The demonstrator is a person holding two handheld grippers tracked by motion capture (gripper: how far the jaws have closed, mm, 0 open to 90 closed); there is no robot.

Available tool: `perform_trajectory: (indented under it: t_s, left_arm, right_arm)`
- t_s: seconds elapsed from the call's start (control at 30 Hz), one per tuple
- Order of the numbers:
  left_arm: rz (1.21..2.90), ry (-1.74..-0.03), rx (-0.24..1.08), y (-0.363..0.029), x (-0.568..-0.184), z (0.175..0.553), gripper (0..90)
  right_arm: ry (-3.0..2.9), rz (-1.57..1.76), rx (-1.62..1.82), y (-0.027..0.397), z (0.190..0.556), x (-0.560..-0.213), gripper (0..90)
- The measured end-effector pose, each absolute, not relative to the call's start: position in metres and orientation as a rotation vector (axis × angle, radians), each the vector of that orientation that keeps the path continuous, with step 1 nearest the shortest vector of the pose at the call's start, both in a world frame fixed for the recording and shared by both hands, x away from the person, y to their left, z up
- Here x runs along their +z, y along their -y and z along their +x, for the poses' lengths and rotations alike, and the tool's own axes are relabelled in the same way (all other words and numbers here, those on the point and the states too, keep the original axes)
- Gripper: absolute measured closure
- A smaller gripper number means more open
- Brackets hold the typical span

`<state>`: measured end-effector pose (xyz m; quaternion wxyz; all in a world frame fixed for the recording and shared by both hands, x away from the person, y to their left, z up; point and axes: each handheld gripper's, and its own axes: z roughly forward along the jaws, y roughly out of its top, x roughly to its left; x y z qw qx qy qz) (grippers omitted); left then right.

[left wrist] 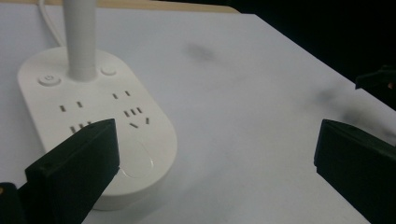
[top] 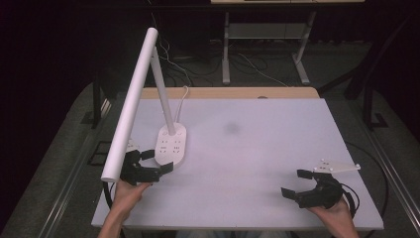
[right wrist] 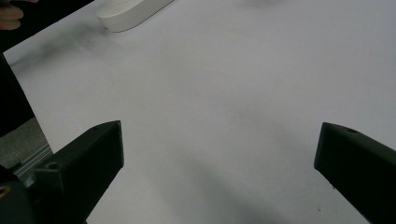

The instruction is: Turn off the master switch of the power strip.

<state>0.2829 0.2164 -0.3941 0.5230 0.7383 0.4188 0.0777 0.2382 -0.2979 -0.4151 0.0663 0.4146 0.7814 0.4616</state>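
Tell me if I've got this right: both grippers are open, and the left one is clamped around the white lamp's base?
Not quite. The left gripper is open beside the lamp base, not clamped on it: the left gripper view shows its jaws spread wide with nothing between them. The right gripper is open too, as you said.

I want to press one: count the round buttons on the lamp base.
2. On the lamp base, one button sits left of the lamp stem and one right of it. More may hide behind the stem.

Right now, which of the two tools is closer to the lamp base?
The left tool: its open jaws sit right at the near end of the white lamp base, while the right tool is far across the table.
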Motion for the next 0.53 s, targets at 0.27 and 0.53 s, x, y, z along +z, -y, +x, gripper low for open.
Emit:
perform_trajectory:
  t_s: [0.27, 0.53]
  left_arm:
    - [1.809, -0.939, 0.146, -0.203, -0.405, 0.275, 0.0]
    - [1.853, -0.895, 0.098, -0.192, -0.415, 0.273, 0.0]
  right_arm:
    - [-2.356, 1.247, 1.392, 0.298, 0.238, -0.416, 0.7]
    - [-2.363, 1.248, 1.390, 0.298, 0.239, -0.416, 0.7]
